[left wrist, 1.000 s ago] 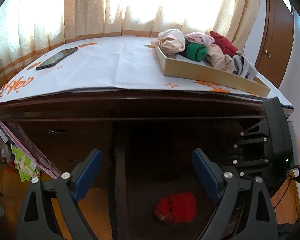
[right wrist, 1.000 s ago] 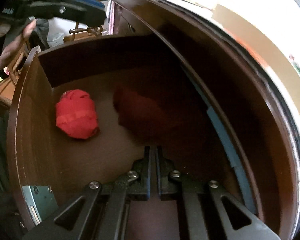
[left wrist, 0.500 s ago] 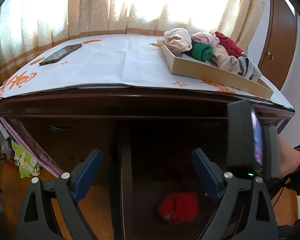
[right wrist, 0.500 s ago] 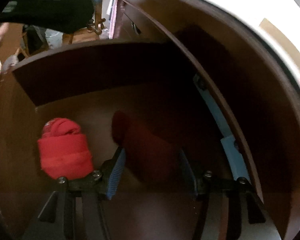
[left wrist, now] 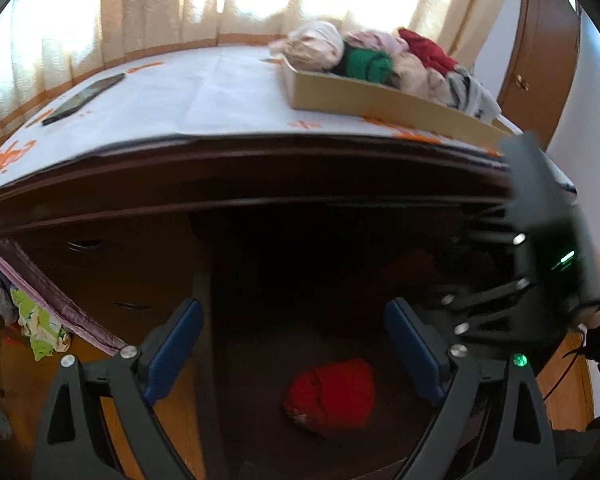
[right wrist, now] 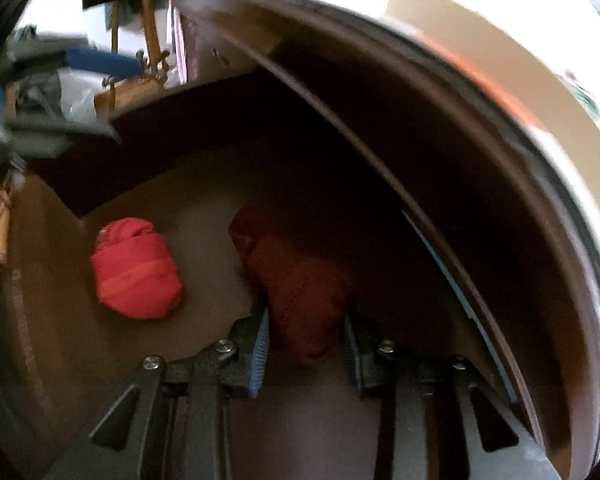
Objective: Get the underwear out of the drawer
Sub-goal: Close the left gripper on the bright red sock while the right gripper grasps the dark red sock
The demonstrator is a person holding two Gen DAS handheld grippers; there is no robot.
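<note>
The dark wooden drawer (right wrist: 52,264) is pulled open. A rolled bright red underwear (right wrist: 136,270) lies on its floor at the left; it also shows in the left wrist view (left wrist: 332,398). A dark red rolled underwear (right wrist: 296,280) lies beside it, between the fingers of my right gripper (right wrist: 306,338). The jaws stand on both sides of it, and I cannot tell whether they press on it. My left gripper (left wrist: 296,344) is open and empty above the drawer's front. The right gripper's body (left wrist: 540,264) shows at the right of the left wrist view.
A cardboard tray (left wrist: 380,100) with several rolled underwear stands on the paper-covered desk top (left wrist: 204,96). A black phone (left wrist: 82,98) lies at the left of the top. Closed drawers (left wrist: 100,268) are to the left. A wooden wardrobe (left wrist: 540,48) stands at the right.
My right gripper opened and moved forward into the drawer, so the dark red underwear now sits between its fingers. My left gripper moved slightly closer to the drawer.
</note>
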